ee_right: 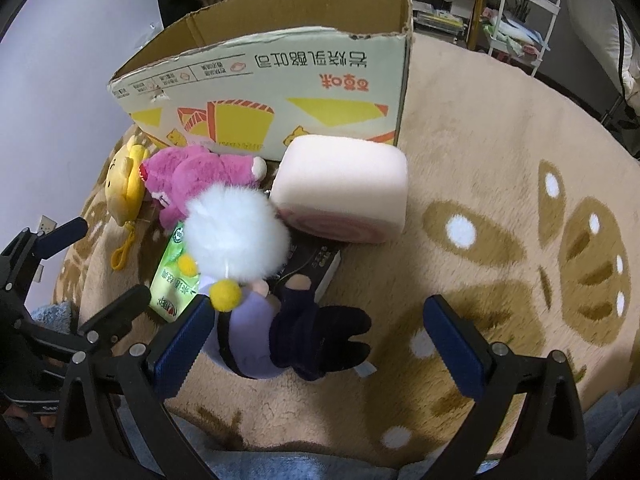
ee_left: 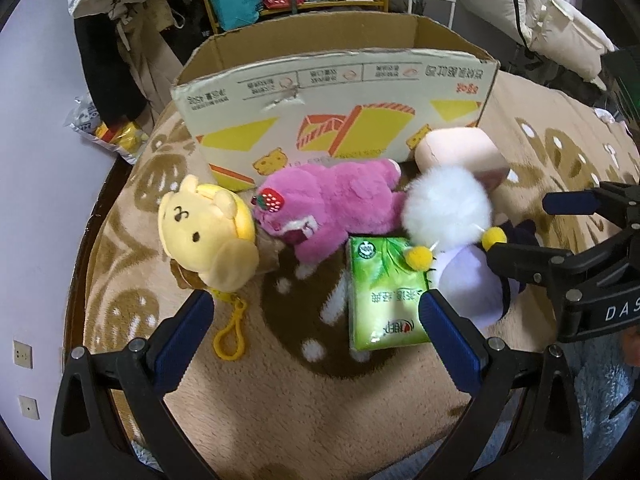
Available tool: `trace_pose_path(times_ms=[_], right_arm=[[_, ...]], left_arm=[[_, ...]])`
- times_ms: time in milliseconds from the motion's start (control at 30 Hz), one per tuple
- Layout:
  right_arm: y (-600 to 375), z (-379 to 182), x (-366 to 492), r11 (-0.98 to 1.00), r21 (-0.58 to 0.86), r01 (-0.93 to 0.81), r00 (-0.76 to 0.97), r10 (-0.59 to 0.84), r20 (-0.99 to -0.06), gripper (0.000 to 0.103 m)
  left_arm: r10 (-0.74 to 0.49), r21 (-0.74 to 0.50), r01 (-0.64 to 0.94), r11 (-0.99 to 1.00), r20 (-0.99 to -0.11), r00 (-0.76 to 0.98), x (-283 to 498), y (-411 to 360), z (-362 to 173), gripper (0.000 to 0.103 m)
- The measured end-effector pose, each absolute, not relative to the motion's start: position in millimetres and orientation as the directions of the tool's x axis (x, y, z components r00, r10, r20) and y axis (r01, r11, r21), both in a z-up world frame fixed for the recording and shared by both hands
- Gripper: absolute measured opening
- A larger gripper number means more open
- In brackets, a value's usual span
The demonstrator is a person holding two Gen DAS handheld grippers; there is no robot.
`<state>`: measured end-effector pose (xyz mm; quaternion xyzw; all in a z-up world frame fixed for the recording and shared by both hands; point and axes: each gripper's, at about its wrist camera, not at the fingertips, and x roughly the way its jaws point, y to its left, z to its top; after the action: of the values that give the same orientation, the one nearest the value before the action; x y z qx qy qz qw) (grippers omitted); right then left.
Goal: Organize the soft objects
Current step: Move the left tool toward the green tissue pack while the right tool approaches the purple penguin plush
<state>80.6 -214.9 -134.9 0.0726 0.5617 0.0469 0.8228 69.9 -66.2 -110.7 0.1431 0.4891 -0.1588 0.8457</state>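
- The right gripper (ee_right: 316, 340) has its jaws spread wide and grips nothing; the white-haired doll (ee_right: 256, 320) lies right between its fingers, purple body and dark limbs in the gap, fluffy white head pointing away toward the far side.
- The doll's long axis runs near-to-far, roughly along the right gripper's fingers, so the jaws would close across the body's narrow width.
- The left gripper (ee_left: 316, 332) is also wide open and empty. It hangs over bare rug (ee_left: 280, 400), with the green tissue pack (ee_left: 384, 296) just inside its right finger and the yellow plush keychain (ee_left: 208, 236) to the far left.
- The right gripper is clearly the nearer tool to the doll; the left is nearer the tissue pack and yellow plush.
- The open cardboard box (ee_right: 280, 92), likely the destination, stands at the far side, beyond the pink bear (ee_right: 192, 180) and the pink roll cushion (ee_right: 344, 192).
- The doll seems to rest partly on the tissue pack and on a dark flat item, though the overlap is hard to read.
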Motion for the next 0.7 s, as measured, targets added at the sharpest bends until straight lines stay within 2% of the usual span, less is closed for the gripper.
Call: trace_pose_path(times_ms=[400, 700], right_arm=[[-210, -143, 81, 0.966, 0.260, -0.005, 0.320, 0.248, -0.915, 0.081], [-210, -139, 76, 0.963, 0.271, -0.004, 0.319, 0.258, -0.912, 0.076]], left_arm=[[-0.131, 0.077, 0.440, 0.895, -0.896, 0.424, 67, -73, -121, 0.101], [-0.131, 0.076, 0.471, 0.879, -0.911, 0.391, 64, -80, -130, 0.101]])
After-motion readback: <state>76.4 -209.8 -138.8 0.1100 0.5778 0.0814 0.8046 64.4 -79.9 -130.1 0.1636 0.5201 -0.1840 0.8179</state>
